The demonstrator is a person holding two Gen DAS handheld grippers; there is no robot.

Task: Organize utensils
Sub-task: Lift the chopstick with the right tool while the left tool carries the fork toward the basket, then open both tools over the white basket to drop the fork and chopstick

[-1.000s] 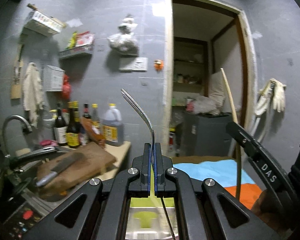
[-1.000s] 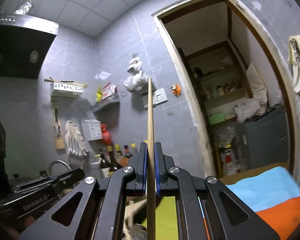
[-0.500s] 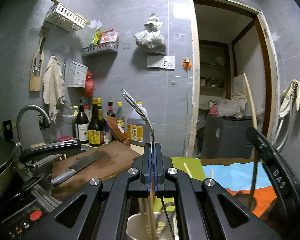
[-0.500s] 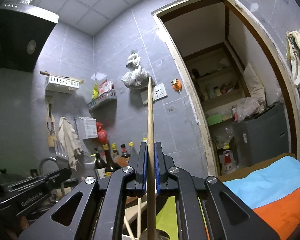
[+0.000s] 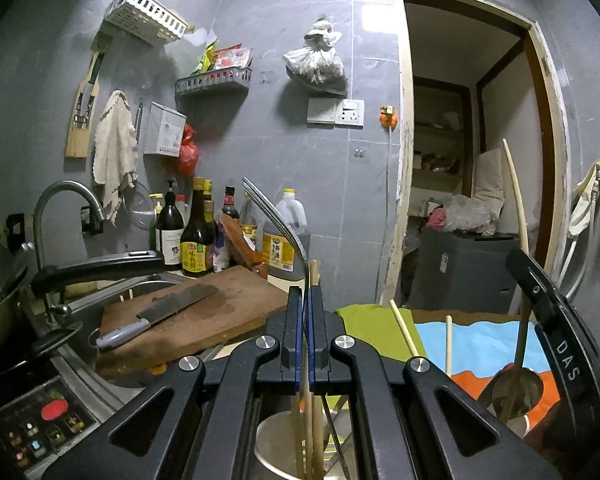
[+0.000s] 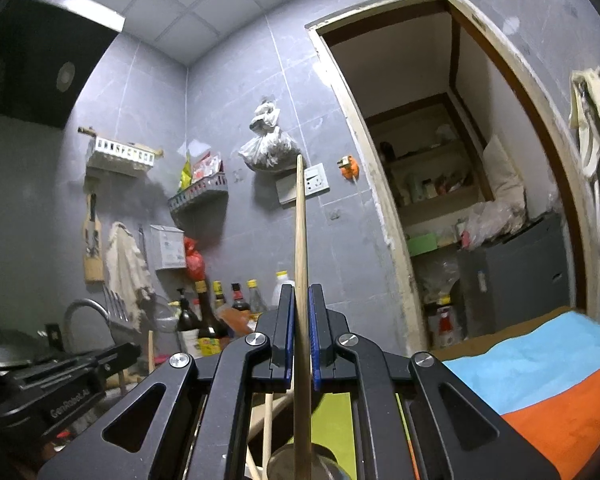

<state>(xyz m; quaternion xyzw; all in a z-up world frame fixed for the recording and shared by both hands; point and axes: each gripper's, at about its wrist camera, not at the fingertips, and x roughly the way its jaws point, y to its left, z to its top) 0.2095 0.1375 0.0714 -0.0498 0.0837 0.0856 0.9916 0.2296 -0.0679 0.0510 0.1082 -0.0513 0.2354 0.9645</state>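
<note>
**Two long utensils, one crowded cup**

From where I stand, the left gripper [image 5: 305, 322] is clamped tight on a metal fork [image 5: 278, 220], tines up and curving away toward the bottles; its handle runs down toward the steel utensil cup [image 5: 274, 446] just below, where several chopsticks already stand. The right gripper [image 6: 299, 334] is pinched on a wooden ladle handle [image 6: 300, 240], held nearly upright, with its bowl [image 6: 288, 466] low beneath the jaws; whether it hangs over the cup or beside it I cannot tell.

The risks, as I judge them: both pieces are long and gripped by thin shafts, so either could pivot in the pads; the cup looks light and narrow, so a handle catching its rim or the standing chopsticks could tip it onto the coloured cloth [image 5: 480, 336]; the two grippers sit close together and might knock each other if both lower at once.
</note>
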